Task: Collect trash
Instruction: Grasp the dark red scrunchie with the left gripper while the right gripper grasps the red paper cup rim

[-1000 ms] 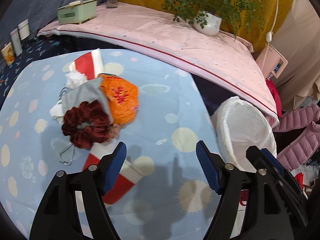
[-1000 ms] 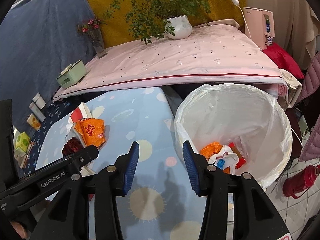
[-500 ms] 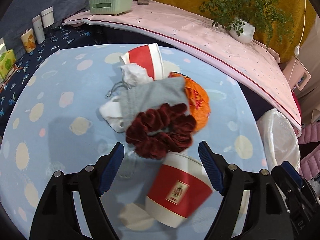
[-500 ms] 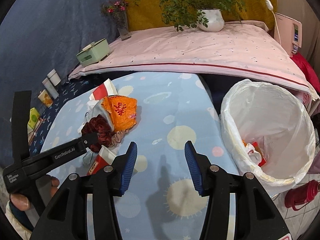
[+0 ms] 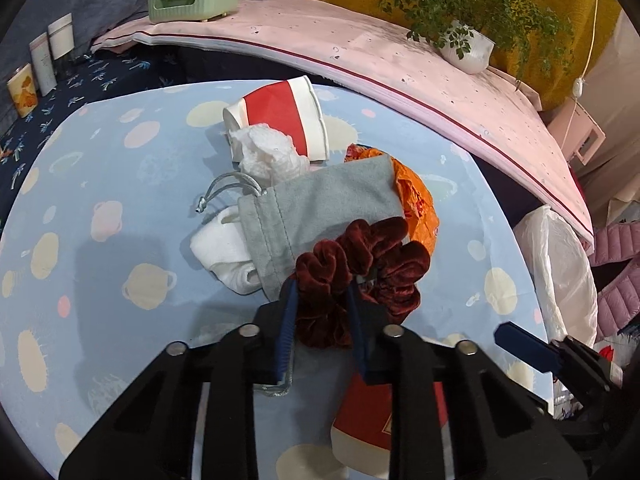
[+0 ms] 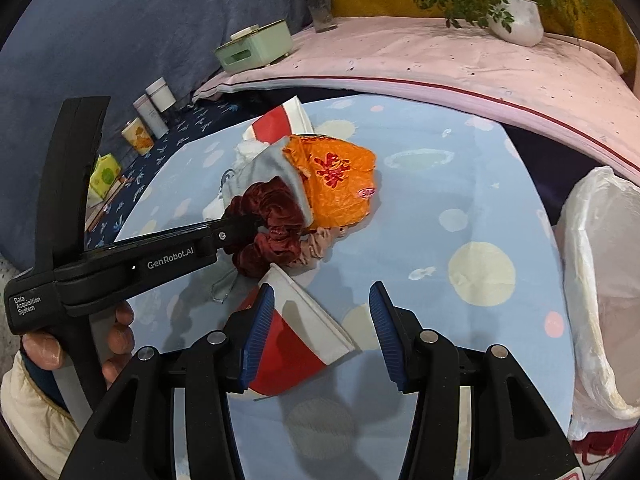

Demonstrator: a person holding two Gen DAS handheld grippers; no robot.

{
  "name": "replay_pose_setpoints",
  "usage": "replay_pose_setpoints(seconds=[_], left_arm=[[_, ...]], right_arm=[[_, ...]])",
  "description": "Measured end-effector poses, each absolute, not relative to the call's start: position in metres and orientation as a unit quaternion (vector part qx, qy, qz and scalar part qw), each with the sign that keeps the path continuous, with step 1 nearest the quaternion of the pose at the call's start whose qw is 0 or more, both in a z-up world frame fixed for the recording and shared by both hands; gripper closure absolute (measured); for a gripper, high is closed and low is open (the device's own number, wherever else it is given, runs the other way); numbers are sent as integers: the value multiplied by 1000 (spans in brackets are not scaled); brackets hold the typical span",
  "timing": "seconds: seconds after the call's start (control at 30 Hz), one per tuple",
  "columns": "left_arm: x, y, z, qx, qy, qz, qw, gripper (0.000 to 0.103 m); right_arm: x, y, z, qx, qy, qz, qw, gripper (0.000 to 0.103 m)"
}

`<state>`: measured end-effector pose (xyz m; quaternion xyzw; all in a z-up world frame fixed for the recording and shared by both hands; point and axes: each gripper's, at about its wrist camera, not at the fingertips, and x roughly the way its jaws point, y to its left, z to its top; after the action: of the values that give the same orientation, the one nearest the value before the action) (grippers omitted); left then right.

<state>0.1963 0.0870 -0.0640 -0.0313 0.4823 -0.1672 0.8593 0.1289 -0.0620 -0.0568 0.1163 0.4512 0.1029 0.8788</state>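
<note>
Left gripper [image 5: 322, 312]: I see my jaws closing on the dark red velvet scrunchie [image 5: 360, 268], its near loop bunched between the blue pads.
Right gripper [image 6: 322, 328]: I hold it about half open, gripping nothing; the lower paper cup [image 6: 298, 332] lies on its side between the jaws, against the left pad and clear of the right.
Trash heap: middle of the blue planet-print table [image 5: 120, 240], at 12 o'clock from my left gripper.
Grey pouch [image 5: 320, 212]: under the scrunchie, at its 10 o'clock.
Orange wrapper [image 6: 336, 182]: at 1 o'clock from the scrunchie, partly under the pouch.
Second cup [image 5: 280, 116]: at the heap's 12 o'clock end, crumpled tissue [image 5: 268, 152] at its mouth.
Bin bag [image 6: 596, 292]: white, open, off the table edge at 3 o'clock from my right gripper.
</note>
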Motion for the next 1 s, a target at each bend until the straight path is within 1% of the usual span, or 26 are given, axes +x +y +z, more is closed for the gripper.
replay_pose_setpoints(seconds=[0.1,0.3,0.43,0.5,0.53,0.6,0.7,0.77,0.9,0.97,1.0], left_arm=[[191,89,-65,-30,480,-174,859,90],[178,96,-65,-32,484,-169,858,92],[163,98,-67,-30,491,-166,855,94],[156,99,-69,-31,495,-165,852,96],[151,99,-70,-30,498,-165,851,96],[144,98,-73,-26,505,-164,847,103],[135,99,-76,-26,511,-162,844,103],[128,100,-78,-25,513,-162,843,103],[120,99,-77,-22,511,-160,844,103],[119,100,-75,-26,510,-165,844,103],[118,100,-74,-26,510,-164,844,101]], right_arm=[[135,-60,-63,114,462,118,872,54],[133,-58,-71,116,481,145,857,54],[121,-55,-71,108,484,160,853,57],[113,-53,-71,108,487,171,850,59],[110,-53,-72,108,489,177,847,63],[102,-51,-72,105,492,189,843,66],[90,-47,-74,99,497,205,837,69],[83,-44,-76,98,501,214,833,73],[73,-39,-81,101,506,225,826,77],[69,-38,-82,111,504,233,824,84],[67,-39,-81,117,502,236,824,85]])
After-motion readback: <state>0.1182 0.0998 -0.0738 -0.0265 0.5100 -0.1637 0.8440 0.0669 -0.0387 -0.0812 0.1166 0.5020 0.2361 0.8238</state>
